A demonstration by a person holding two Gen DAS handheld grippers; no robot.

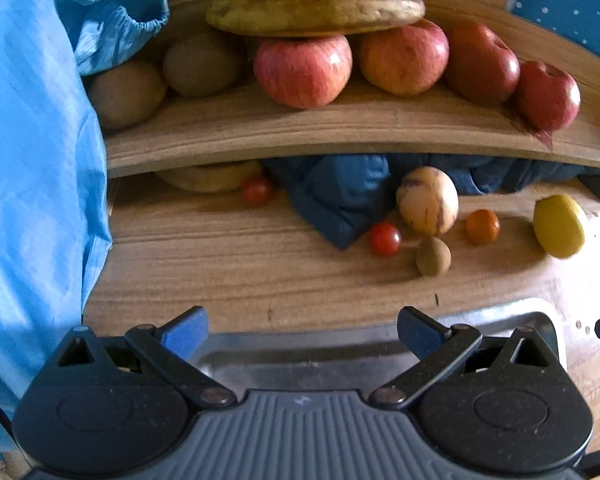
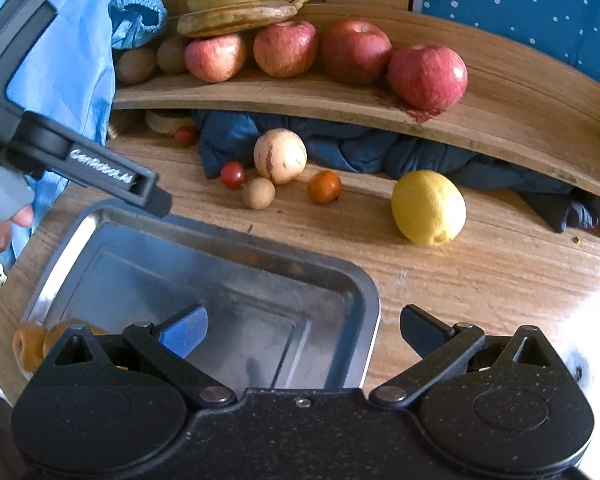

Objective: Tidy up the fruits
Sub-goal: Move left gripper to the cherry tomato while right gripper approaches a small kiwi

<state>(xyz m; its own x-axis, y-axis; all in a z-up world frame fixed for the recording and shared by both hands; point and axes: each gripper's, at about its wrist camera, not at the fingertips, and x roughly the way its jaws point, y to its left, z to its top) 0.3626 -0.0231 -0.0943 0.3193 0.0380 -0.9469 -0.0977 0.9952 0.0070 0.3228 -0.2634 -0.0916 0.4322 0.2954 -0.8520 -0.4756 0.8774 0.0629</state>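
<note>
Two grippers, left [image 1: 302, 334] and right [image 2: 303, 334], hover with fingers spread wide and empty over a steel tray [image 2: 356, 300]. Beyond the tray, on the table [image 2: 480, 272]: lemon [image 2: 428, 207], pale melon [image 2: 280, 155], tomatoes. Four apples [image 2: 427, 76] and bananas [image 2: 240, 14] sit on the shelf [image 2: 500, 120].

Four apples [image 2: 286, 48], two kiwis [image 2: 136, 65], one banana bunch [image 2: 244, 2] upper frame. Mid-frame: three cherry tomatoes [image 2: 324, 187], one lemon [image 2: 428, 207]. One tray [image 2: 364, 292] lower left.
</note>
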